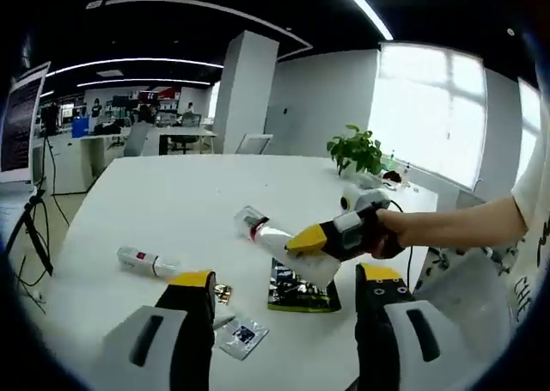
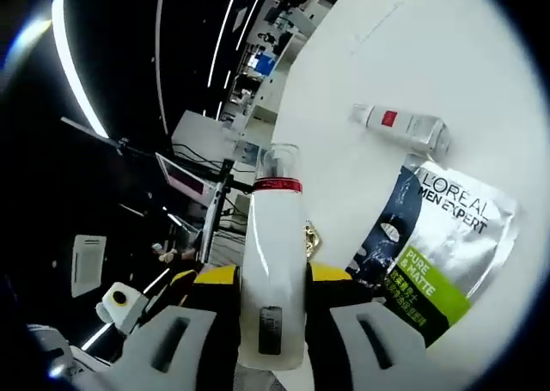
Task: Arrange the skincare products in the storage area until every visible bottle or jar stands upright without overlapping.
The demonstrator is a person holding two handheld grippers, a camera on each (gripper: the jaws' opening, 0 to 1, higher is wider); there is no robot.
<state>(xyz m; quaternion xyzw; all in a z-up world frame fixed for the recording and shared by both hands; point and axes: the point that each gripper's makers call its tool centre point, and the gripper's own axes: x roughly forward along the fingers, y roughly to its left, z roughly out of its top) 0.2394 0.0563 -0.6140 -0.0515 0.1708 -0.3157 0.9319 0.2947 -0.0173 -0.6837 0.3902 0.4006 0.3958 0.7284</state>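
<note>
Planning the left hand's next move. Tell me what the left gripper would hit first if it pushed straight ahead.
Probably the dark sachet lying flat on the table, between the left gripper jaws' line. Just beyond it, the right gripper holds a white bottle; depth is unclear, so it might meet that instead.

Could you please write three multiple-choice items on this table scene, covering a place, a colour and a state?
1. Where does the small clear bottle lie?
A. flat on the white table
B. atop the potted plant
C. inside a drawer

2. What colour is the band under the clear cap of the white bottle?
A. green
B. red
C. blue

3. What is the right claw doing?
A. hanging open over the sachet
B. shut on the white bottle
C. shut on the plant

Answers:
1 A, it rests on its side on the tabletop, left of the dark sachet.
2 B, a red ring sits beneath the cap.
3 B, the bottle stands clamped between its jaws.
</note>
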